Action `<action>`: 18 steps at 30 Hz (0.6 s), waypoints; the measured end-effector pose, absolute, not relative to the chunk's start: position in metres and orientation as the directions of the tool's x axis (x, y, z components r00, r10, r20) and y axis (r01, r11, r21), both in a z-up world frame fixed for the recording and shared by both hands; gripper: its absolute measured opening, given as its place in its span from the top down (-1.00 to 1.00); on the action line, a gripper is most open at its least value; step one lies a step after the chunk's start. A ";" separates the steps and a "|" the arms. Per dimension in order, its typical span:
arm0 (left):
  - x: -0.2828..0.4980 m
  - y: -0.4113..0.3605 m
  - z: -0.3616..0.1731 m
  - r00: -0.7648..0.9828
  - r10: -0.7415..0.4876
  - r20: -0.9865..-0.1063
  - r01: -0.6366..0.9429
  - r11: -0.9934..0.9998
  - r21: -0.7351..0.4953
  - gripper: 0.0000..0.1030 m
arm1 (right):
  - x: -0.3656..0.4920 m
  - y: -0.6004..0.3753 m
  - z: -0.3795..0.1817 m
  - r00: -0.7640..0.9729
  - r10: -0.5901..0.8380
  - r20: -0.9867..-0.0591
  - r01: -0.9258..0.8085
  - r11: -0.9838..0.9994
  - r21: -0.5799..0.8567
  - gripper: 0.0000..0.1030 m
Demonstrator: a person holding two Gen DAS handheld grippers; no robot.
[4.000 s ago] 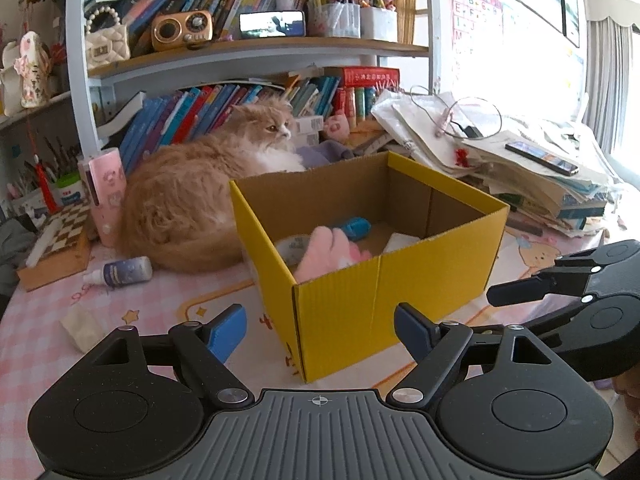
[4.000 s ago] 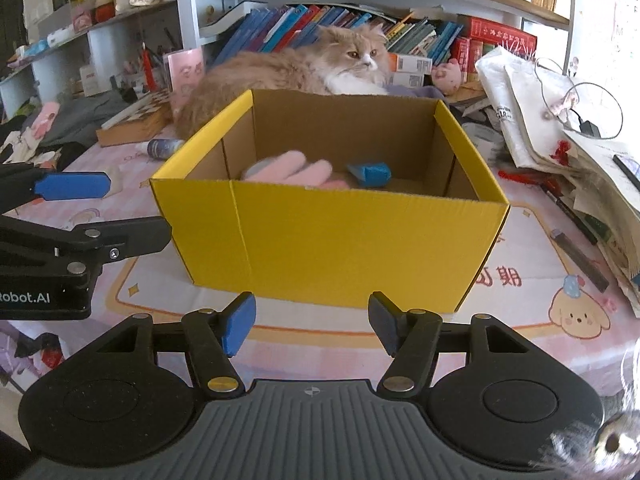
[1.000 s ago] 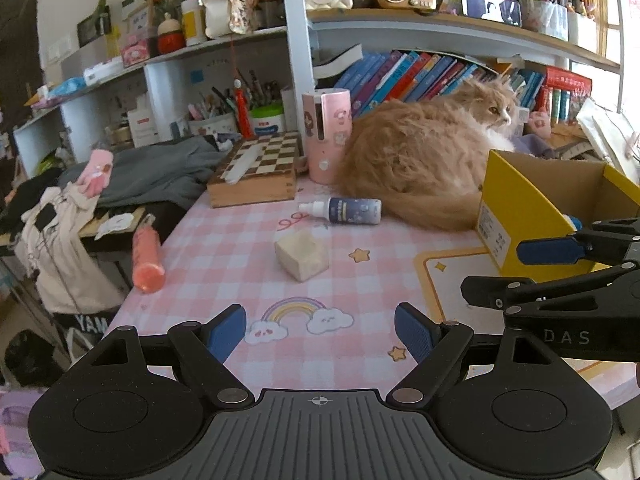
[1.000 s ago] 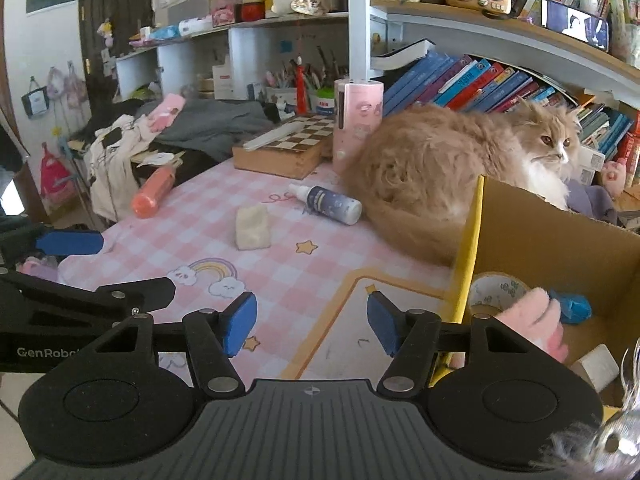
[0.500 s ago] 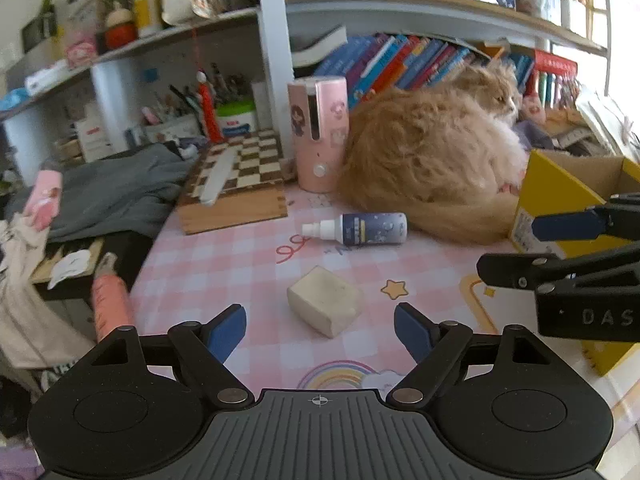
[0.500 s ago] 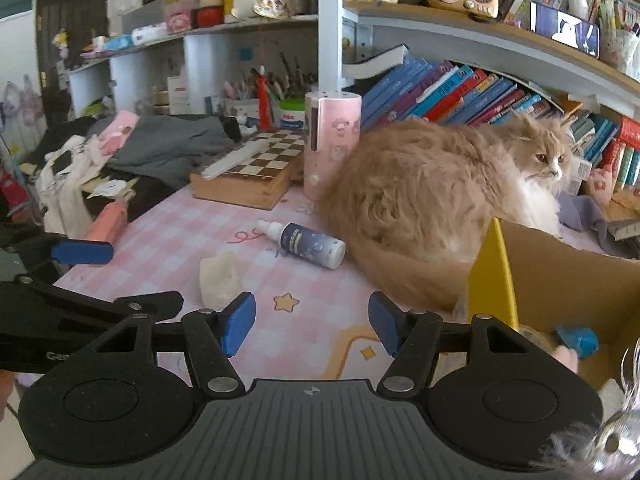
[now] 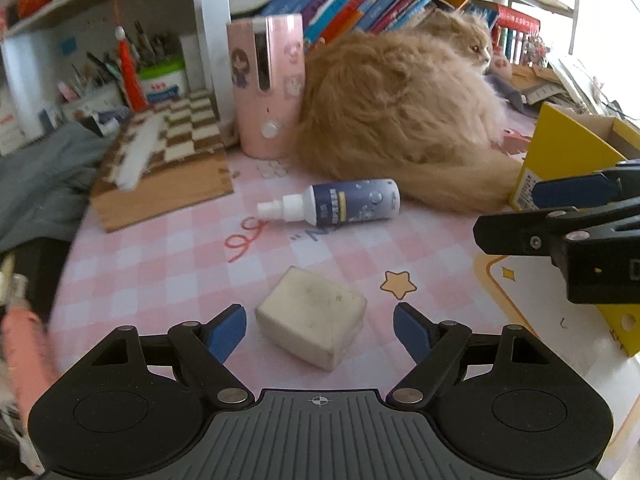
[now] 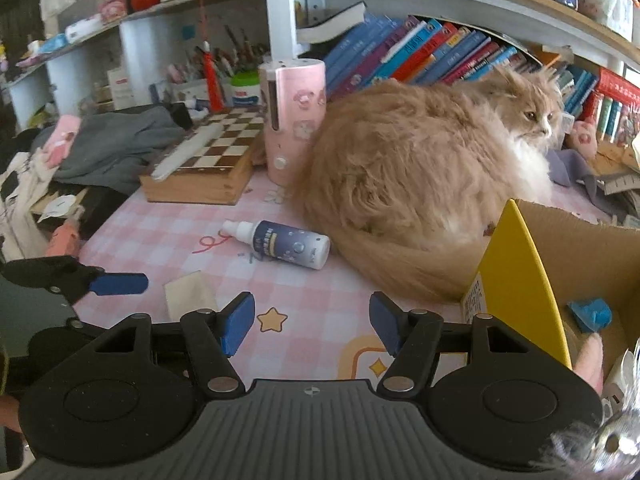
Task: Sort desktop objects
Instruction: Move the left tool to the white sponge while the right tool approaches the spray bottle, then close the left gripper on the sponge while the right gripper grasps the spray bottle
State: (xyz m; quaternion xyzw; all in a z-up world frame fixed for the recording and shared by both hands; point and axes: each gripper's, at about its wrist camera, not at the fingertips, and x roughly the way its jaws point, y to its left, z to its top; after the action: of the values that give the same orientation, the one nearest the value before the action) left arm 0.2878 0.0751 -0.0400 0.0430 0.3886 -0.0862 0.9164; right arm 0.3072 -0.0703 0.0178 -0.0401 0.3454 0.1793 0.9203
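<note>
A fluffy orange cat (image 7: 400, 116) fills the 1 o'clock area, a yellow cardboard box (image 7: 568, 160) at 3. The spray bottle (image 7: 336, 204) lies at 12. The left gripper (image 7: 320, 328) (jaws spread, released) straddles the cream eraser block (image 7: 312, 316); the right gripper (image 8: 312, 320) gapes empty.

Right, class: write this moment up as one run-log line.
left gripper: open, straddling white block, no contact yet | right gripper: open, empty | spray bottle: lying by cat | yellow box: right
</note>
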 end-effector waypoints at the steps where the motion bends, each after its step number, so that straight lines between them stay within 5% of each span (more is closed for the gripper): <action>1: 0.292 0.076 -0.043 0.677 -0.131 -0.724 0.192 0.981 0.002 -0.60 | 0.310 -0.070 0.016 0.695 0.296 -0.656 -0.349 0.936 0.052 -0.19; 5: 0.306 0.080 -0.051 0.665 -0.127 -0.736 0.172 0.985 -0.015 -0.60 | 0.321 -0.066 0.010 0.679 0.278 -0.680 -0.325 0.944 0.062 -0.19; 18: 0.305 0.096 -0.048 0.678 -0.158 -0.718 0.145 0.986 -0.081 0.09 | 0.362 -0.038 -0.003 0.632 0.281 -0.722 -0.395 0.919 0.011 -0.22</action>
State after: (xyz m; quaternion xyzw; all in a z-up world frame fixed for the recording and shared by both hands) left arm 0.3048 0.0964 -0.0475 -0.0086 0.3926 -0.0827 0.9159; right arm 0.3618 -0.0380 -0.0034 -0.0741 0.3857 0.1876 0.9003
